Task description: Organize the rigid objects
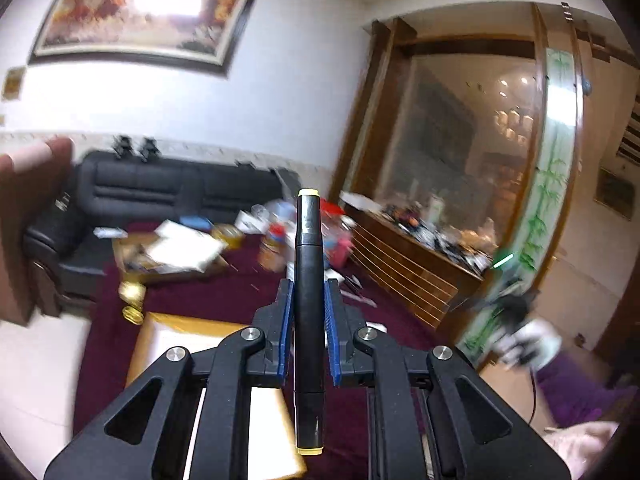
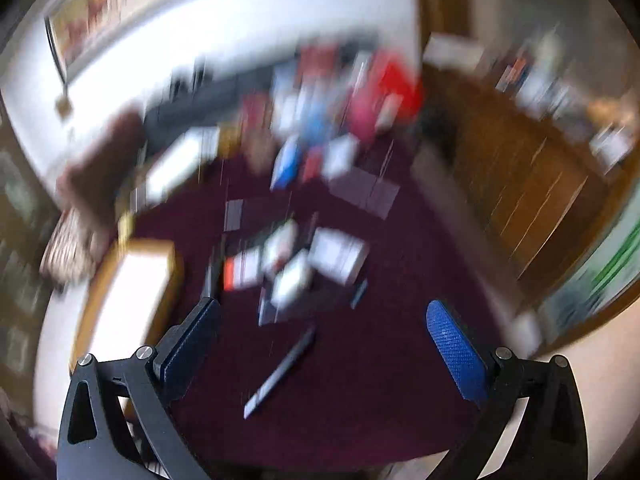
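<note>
My left gripper (image 1: 307,312) is shut on a black marker pen (image 1: 308,280) with pale yellow end caps, held upright between the blue pads, high above the dark red tablecloth (image 1: 224,296). My right gripper (image 2: 320,316) is open wide and empty over the same cloth (image 2: 400,360). Its view is heavily blurred by motion. Below it lie a dark pen-like stick (image 2: 280,368) and several small white boxes (image 2: 336,254). The right hand and gripper show blurred at the right of the left wrist view (image 1: 516,320).
A wooden-rimmed box with a white inside (image 1: 180,336) sits at the table's left, also in the right wrist view (image 2: 132,292). Clutter of boxes, jars and papers (image 1: 272,232) fills the far end. A black sofa (image 1: 160,192) and a wooden cabinet (image 1: 408,272) stand behind.
</note>
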{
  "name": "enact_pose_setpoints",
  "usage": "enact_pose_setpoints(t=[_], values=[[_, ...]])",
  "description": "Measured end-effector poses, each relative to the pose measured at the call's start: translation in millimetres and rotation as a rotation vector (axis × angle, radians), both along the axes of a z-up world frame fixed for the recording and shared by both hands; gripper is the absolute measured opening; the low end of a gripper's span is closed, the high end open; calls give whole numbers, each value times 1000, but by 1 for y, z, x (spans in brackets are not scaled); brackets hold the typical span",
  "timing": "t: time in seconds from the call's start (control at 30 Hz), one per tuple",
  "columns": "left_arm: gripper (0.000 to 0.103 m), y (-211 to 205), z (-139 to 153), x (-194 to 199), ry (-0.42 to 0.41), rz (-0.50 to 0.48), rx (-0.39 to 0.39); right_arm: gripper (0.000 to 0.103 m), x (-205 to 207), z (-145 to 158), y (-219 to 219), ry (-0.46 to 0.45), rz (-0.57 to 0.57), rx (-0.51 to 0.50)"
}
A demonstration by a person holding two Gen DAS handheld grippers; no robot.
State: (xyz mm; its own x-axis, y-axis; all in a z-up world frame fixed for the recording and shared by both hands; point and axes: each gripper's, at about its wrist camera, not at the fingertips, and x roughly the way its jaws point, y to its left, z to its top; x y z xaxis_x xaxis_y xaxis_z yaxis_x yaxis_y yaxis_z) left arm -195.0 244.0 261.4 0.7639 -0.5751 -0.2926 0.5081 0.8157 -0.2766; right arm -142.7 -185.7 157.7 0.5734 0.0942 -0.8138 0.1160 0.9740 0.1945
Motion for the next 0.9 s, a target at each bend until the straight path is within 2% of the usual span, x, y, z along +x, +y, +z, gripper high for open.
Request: enact_pose_setpoints(t=[0.03, 0.07, 0.1, 0.13, 0.2, 0.23, 0.3, 0.4, 0.47, 0.53, 0.63, 0.73, 0.9], values=[[12, -12, -12, 4, 20, -27, -4, 85, 11, -44, 9, 85, 16, 66], [12, -22, -23, 7, 39, -50, -9, 79, 18, -76, 13, 154, 21, 118], [12, -30, -31, 10, 54, -69, -14, 66, 23, -108, 16, 223, 25, 171], [12, -40, -43, 15, 77, -87, -19, 60, 26, -132, 16, 263, 24, 218], [12, -53, -60, 24, 122, -101, -23, 61, 29, -154, 26, 259, 17, 242], [12, -59, -70, 29, 149, -100, -23, 61, 27, -150, 32, 202, 15, 183], [12, -66, -85, 40, 207, -100, -35, 61, 28, -142, 48, 156, 25, 45], [12, -74, -106, 51, 260, -53, -21, 62, 34, -152, 70, 189, 59, -82], [12, -75, -114, 55, 286, -32, -24, 54, 28, -154, 88, 123, 75, -215], [12, -72, -118, 56, 293, -9, -19, 27, 25, -153, 90, 99, 101, -191], [12, -62, -122, 58, 298, 27, -15, 14, 27, -151, 84, 96, 90, -153], [12, -50, -123, 61, 301, 65, -28, 13, 31, -140, 78, 91, 100, -39], [12, -25, -126, 66, 320, 108, -68, 13, 35, -108, 91, 24, 162, 120]])
